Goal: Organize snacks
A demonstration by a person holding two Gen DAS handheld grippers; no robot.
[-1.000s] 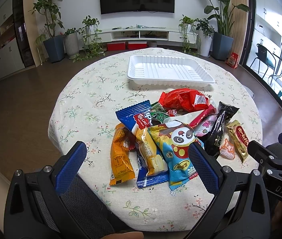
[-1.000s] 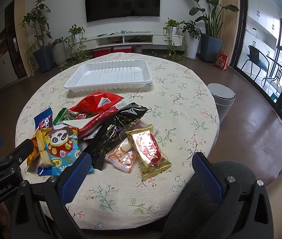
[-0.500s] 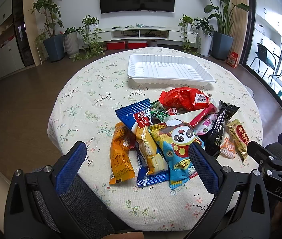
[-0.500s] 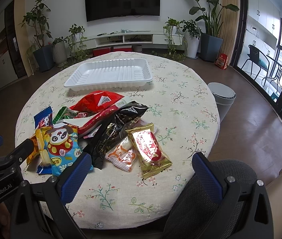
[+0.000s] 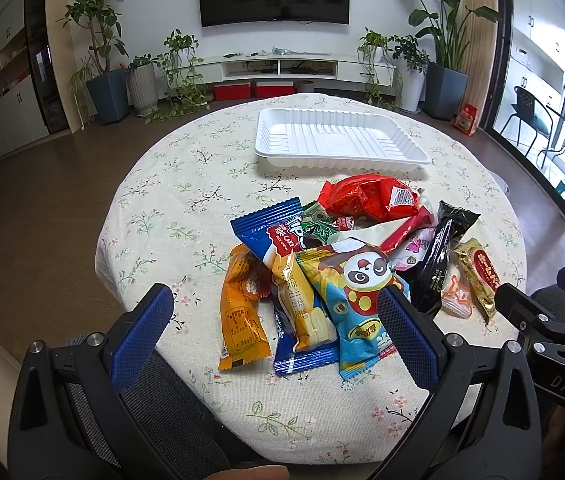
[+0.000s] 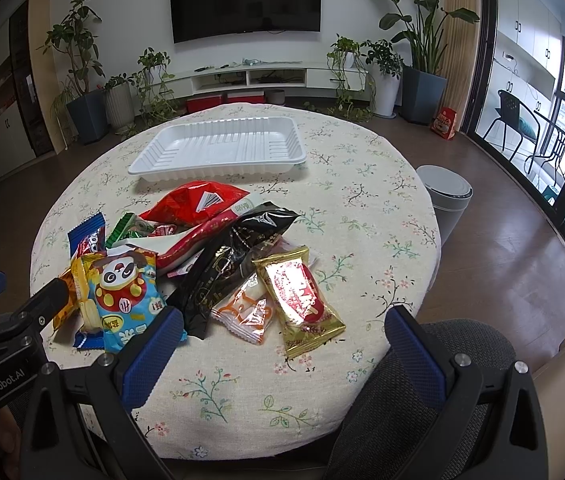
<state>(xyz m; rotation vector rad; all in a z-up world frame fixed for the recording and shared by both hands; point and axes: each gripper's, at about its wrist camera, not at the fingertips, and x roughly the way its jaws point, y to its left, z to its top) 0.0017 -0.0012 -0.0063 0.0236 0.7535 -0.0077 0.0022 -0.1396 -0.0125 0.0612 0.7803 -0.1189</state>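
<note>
A pile of wrapped snacks lies on the near side of a round floral table (image 5: 186,184). In it are an orange packet (image 5: 240,312), a blue roll-cake packet (image 5: 278,236), a panda packet (image 5: 358,296), a red bag (image 5: 370,198), a black packet (image 6: 234,264) and a gold packet (image 6: 298,296). Behind the pile sits an empty white tray (image 5: 342,142), also in the right wrist view (image 6: 222,148). My left gripper (image 5: 276,340) is open just short of the pile's left half. My right gripper (image 6: 284,354) is open near the gold packet, holding nothing.
A grey mesh chair back (image 6: 422,420) sits under both grippers at the table's near edge. A grey bin (image 6: 448,200) stands on the floor right of the table. Potted plants and a TV unit line the far wall.
</note>
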